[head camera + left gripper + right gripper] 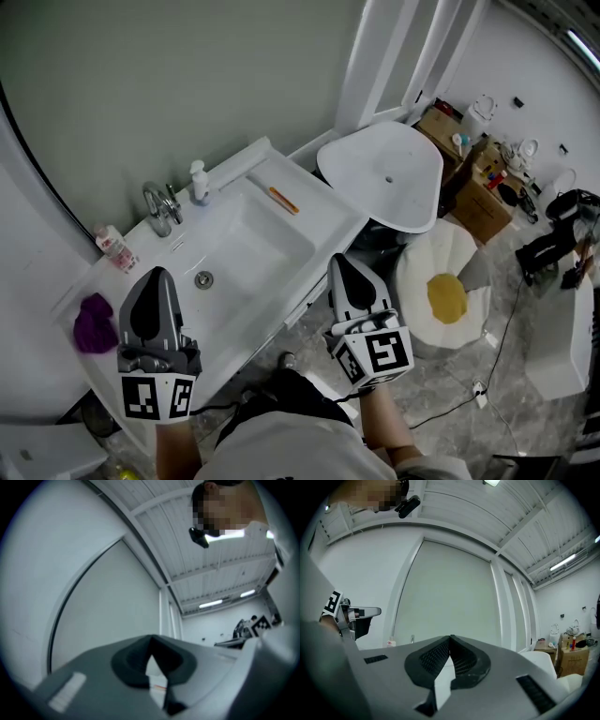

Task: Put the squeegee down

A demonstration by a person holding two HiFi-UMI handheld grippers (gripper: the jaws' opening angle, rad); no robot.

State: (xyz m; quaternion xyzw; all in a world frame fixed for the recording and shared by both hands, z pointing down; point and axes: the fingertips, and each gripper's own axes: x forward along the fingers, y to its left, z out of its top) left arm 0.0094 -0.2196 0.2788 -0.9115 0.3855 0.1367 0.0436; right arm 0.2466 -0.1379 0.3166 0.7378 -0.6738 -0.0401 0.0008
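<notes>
No squeegee shows clearly in any view. A slim orange object [284, 200] lies on the ledge to the right of the basin; what it is I cannot tell. My left gripper [157, 273] hovers over the front left of the white sink [309, 217], its jaws together with nothing between them. My right gripper [338, 259] hangs at the sink's front right corner, also shut and empty. In the left gripper view the jaw tips [151, 638] meet. The right gripper view shows its tips [450, 638] closed too, with the left gripper [355, 616] off at the left.
A faucet [159, 208], a soap bottle [199, 181] and a small pink-labelled bottle [116, 248] stand along the sink's back. A purple cloth [94, 323] lies at its left end. A white rounded top [384, 173], an egg-shaped cushion [448, 295] and cardboard boxes [473, 192] sit to the right.
</notes>
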